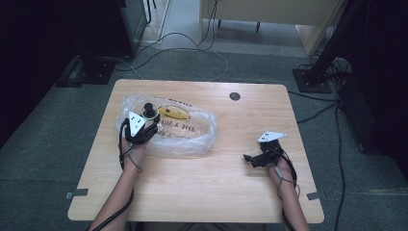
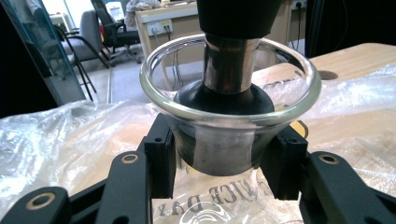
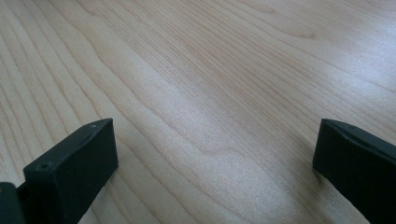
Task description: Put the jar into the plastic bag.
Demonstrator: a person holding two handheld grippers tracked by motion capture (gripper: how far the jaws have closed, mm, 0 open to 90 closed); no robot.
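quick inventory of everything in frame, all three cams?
glass cup: 1, clear, clamped between the left gripper's jaws above the bag
tamper-like tool: 1, black with a metal neck, standing inside the glass cup
plastic bag: 1, clear with dark print, left half of the table
banana: 1, yellow with brown spots, at the bag's far side
table: 1, light wood, centre
round grommet: 1, dark, far edge of the table
cables: several, dark and light, on the floor beyond the table
left gripper: 1, black, shut on the glass cup
right gripper: 1, black, jaws apart, low over bare table at right
forearms: 2, entering from the bottom edge
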